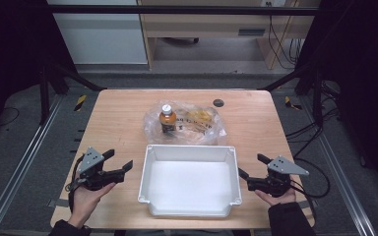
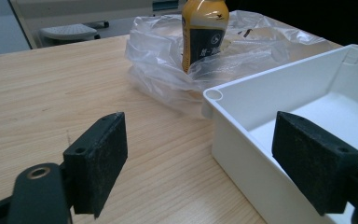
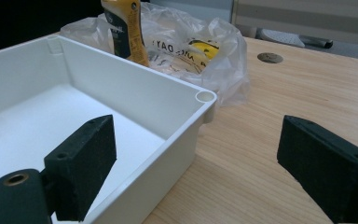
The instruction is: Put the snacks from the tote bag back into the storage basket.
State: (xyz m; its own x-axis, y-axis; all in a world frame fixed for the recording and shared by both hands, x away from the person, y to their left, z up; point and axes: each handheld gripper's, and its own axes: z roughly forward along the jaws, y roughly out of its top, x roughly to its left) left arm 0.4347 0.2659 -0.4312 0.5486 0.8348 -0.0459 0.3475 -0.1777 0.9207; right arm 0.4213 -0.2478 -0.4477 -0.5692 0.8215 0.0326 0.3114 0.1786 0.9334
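A white plastic bin (image 1: 190,211) sits at the table's front middle, with nothing inside it. Behind it lies a crumpled clear plastic bag (image 1: 211,132) holding an upright orange bottle (image 1: 167,119) with a white cap and something yellow (image 1: 200,116). My left gripper (image 1: 118,162) rests left of the bin, open and holding nothing. My right gripper (image 1: 252,166) rests right of the bin, open too. In the left gripper view the bin corner (image 2: 213,95) lies between the jaws, with the bottle (image 2: 203,32) beyond. In the right gripper view the bin corner (image 3: 205,97) and bag (image 3: 223,56) lie ahead.
A round dark cable hole (image 1: 218,103) is set in the wooden table (image 1: 118,123) behind the bag. Black frame rails (image 1: 24,162) flank the table. Bare wood lies on both sides of the bin.
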